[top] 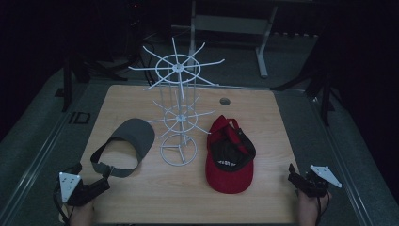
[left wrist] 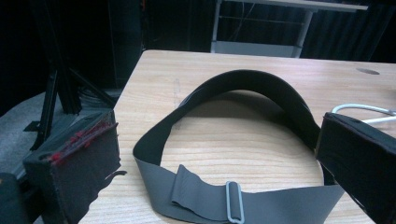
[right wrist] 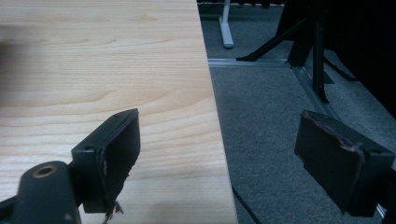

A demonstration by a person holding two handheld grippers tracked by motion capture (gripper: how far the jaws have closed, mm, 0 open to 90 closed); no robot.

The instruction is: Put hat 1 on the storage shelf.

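Note:
A grey visor (top: 134,136) lies left of centre on the wooden table (top: 268,122), its strap toward the front. A red cap (top: 229,165) with a black lining lies upside down right of centre. Between them stands a white wire rack (top: 179,117) with radiating hooks. My left gripper (top: 101,183) sits at the front left corner, open, pointing at the visor's strap. In the left gripper view the left gripper (left wrist: 219,140) has its jaws wide apart, and the visor strap (left wrist: 243,205) with its buckle lies just ahead of them. My right gripper (top: 292,176) is open over the table's right edge (right wrist: 219,140) and holds nothing.
A round hole (top: 225,101) is in the table behind the cap. Grey carpet (right wrist: 271,116) surrounds the table, with black stand legs (top: 70,84) at both sides and a white desk frame (top: 263,52) behind. The rack's base ring (left wrist: 364,109) shows beyond the visor.

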